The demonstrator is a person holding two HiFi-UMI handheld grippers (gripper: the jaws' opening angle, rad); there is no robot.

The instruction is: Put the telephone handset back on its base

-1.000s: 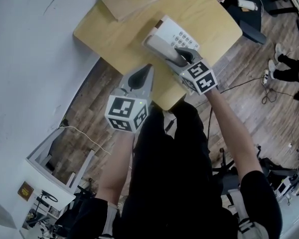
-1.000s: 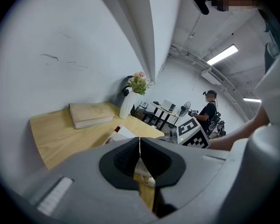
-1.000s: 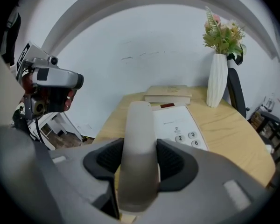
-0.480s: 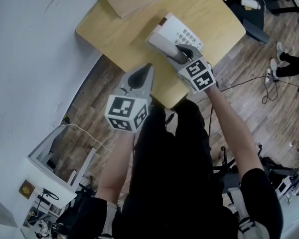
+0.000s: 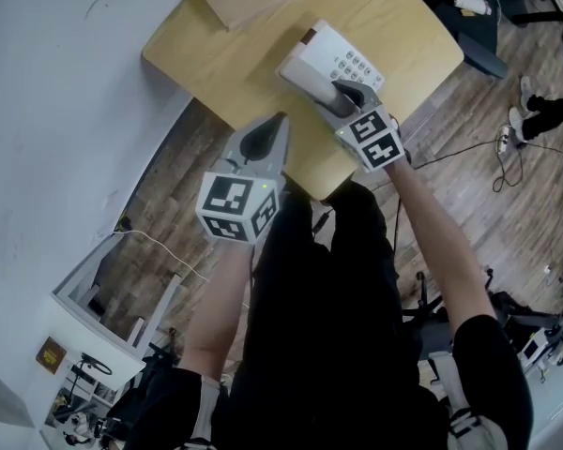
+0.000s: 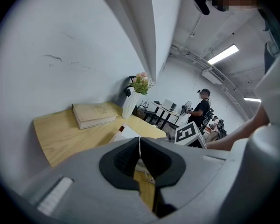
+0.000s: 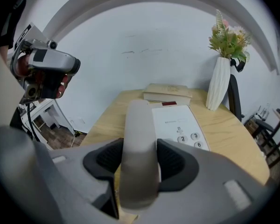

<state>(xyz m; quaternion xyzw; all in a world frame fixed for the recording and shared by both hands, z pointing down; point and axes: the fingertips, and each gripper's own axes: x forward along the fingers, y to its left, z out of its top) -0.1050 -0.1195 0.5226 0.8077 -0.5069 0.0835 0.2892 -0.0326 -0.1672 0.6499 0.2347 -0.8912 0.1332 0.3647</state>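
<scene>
The right gripper (image 7: pixel 139 166) is clenched on the near end of the grey handset (image 7: pixel 139 125), one jaw pad on each flank. From those jaws the handset's long axis runs straight ahead, away from the person and toward the book (image 7: pixel 168 93) at the table's far edge, parallel to the long side of the white base (image 7: pixel 179 125). It lies along the base's left flank, where I judge the cradle to be. Whether it is fully seated or just above cannot be told, so the coming move looks like a short settle straight down, with no turning needed.

In the head view the base sits toward the near edge of the wooden table (image 5: pixel 225 64). The left gripper (image 6: pixel 140 154) hangs by that edge with its jaws together on nothing, well apart from the phone – the right one is plainly nearer.

Keypad digits 2, 3 and 6 can be read; the small print above them and the red label at the base's far end are too small to read
</scene>
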